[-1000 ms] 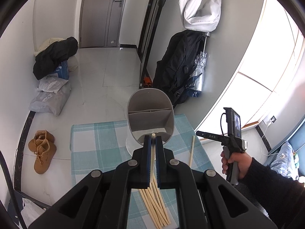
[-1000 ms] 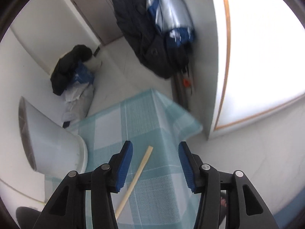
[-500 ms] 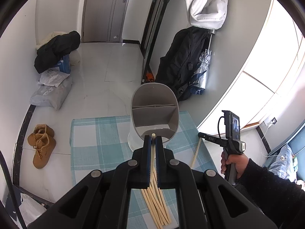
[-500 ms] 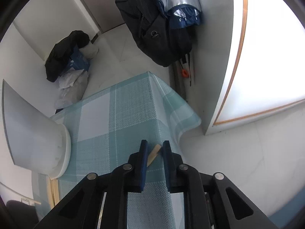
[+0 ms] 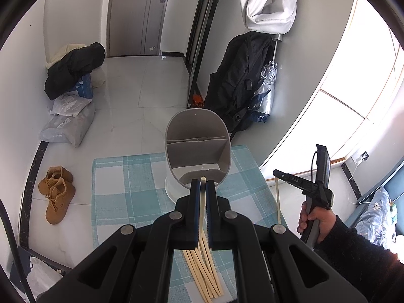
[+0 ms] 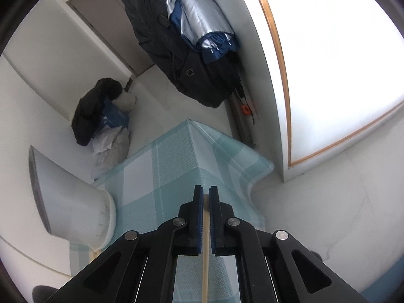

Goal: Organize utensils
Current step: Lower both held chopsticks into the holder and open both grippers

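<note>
My left gripper (image 5: 202, 185) is shut on a pale wooden chopstick (image 5: 201, 207), its tip just short of the near rim of the grey utensil holder (image 5: 198, 149), which has divided compartments. Several more chopsticks (image 5: 202, 275) lie fanned on the checked cloth below it. My right gripper (image 6: 206, 195) is shut on another chopstick (image 6: 205, 260), which runs back between the pads. In the left wrist view that right gripper (image 5: 276, 173) is at the table's right edge with its chopstick (image 5: 278, 199) hanging down from it, lifted off the cloth.
A teal and white checked cloth (image 5: 121, 184) covers the small table; its far right corner (image 6: 257, 166) droops over the edge. The holder's white base (image 6: 101, 217) stands left of my right gripper. A person's hand in a dark sleeve (image 5: 315, 217) holds the right gripper. Boots, bags and coats lie on the floor.
The right gripper has closed from open onto the chopstick at the table's right edge and lifted it off the cloth. The left gripper has kept its chopstick by the holder.
</note>
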The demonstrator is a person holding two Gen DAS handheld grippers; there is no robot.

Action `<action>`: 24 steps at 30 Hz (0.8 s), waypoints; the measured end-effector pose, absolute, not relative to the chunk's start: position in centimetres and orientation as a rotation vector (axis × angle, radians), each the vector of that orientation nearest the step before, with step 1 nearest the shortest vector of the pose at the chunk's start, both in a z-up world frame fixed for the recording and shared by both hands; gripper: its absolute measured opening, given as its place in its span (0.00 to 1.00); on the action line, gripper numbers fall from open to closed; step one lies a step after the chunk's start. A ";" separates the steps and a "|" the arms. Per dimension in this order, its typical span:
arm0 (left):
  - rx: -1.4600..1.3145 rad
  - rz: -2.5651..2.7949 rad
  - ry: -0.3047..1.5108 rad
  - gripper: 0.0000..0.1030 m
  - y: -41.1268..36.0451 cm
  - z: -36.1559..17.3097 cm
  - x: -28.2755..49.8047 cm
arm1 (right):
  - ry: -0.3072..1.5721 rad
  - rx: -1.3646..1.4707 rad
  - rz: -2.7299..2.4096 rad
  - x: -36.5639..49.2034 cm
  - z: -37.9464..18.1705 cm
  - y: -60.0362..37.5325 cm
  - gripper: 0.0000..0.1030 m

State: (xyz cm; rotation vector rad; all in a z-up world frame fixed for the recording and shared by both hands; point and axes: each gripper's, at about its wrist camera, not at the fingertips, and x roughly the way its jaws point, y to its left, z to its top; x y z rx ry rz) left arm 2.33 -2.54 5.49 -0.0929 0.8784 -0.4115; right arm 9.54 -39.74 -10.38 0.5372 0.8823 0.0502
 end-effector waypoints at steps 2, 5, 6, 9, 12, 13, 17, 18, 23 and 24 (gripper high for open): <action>-0.097 -0.415 0.883 0.01 -2.7 5.5 2.3 | 0.839 0.549 0.083 8.7 -9.3 -39.2 0.04; -0.105 -0.421 0.886 0.01 -2.7 5.9 2.4 | 0.747 0.532 0.149 7.1 -6.8 -37.5 0.04; -0.105 -0.423 0.884 0.01 -2.7 6.1 2.4 | 0.712 0.521 0.170 6.6 -5.9 -36.8 0.04; -0.092 -0.426 0.873 0.01 -3.0 6.9 2.4 | 0.626 0.491 0.228 5.5 -3.6 -34.7 0.03; -0.070 -0.429 0.861 0.01 -3.3 7.8 2.3 | 0.571 0.479 0.277 4.6 -2.0 -32.6 0.03; -0.066 -0.432 0.857 0.01 -3.3 8.0 2.3 | 0.556 0.473 0.286 4.4 -1.5 -32.1 0.03; -0.061 -0.443 0.842 0.01 -3.4 9.3 2.7 | 0.481 0.458 0.349 4.2 1.6 -30.0 0.03; -0.057 -0.442 0.834 0.01 -3.4 9.7 2.9 | 0.461 0.452 0.362 4.1 2.5 -29.6 0.03; -0.059 -0.449 0.804 0.01 -3.3 12.1 4.4 | 0.311 0.398 0.429 5.6 8.7 -26.9 0.03; -0.060 -0.449 0.796 0.01 -3.3 12.7 4.8 | 0.280 0.380 0.436 6.2 10.0 -26.3 0.03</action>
